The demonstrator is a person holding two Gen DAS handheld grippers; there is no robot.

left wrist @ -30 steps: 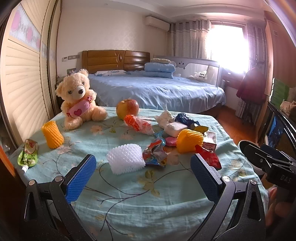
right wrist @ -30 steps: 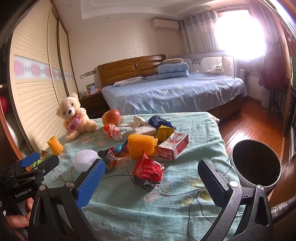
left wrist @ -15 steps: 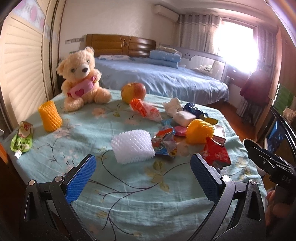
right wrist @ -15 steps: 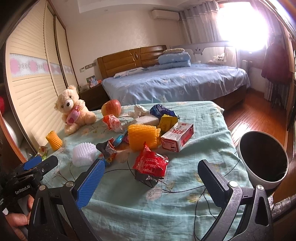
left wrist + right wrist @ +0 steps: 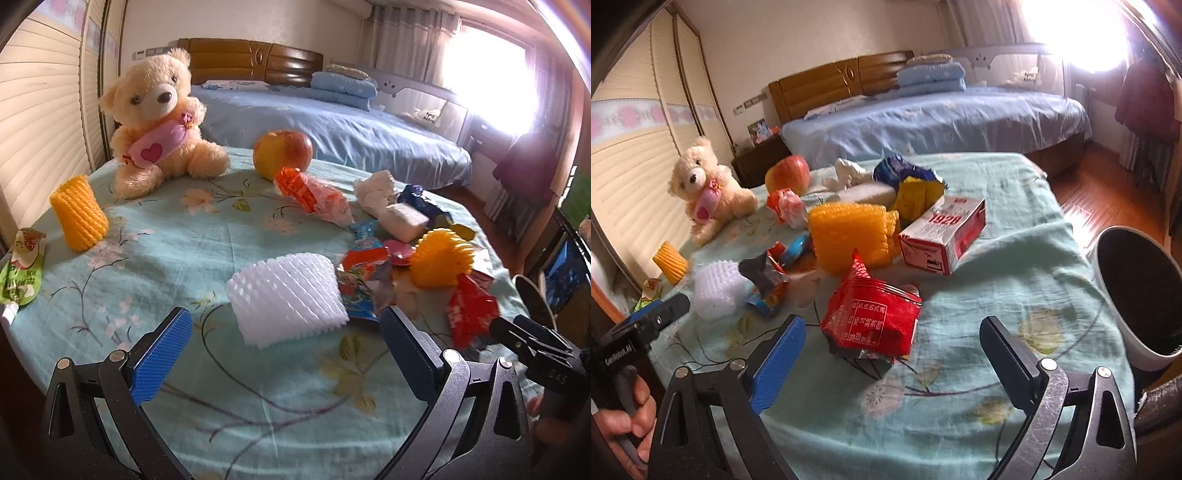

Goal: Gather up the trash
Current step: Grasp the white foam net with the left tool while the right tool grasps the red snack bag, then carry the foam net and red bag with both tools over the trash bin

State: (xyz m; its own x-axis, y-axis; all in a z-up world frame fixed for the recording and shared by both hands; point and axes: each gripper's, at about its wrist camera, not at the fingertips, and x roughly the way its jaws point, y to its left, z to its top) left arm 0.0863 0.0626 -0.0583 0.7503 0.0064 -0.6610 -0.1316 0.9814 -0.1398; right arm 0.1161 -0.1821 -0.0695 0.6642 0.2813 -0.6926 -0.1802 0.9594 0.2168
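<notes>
1. The right gripper (image 5: 890, 354) was cut off at the frame bottom; the hand on its handle was out of sight, and motion blurred the far clutter.
2. The left gripper (image 5: 282, 343) showed only its fingers and frame, and the green pouch (image 5: 22, 273) was partly cut by the left edge.
3. Only the right wrist view showed the white bin (image 5: 1123, 295) beside the desk (image 5: 1015, 258) and the red-and-white box (image 5: 942, 236).
4. Only the left wrist view showed the white foam net (image 5: 286, 299) clearly, lying just beyond the left fingers, which stood spread with nothing between them.
5. The red wrapper (image 5: 873, 317) lay on the desk between and just past the right fingers, which were closing but not yet touching it.
</notes>
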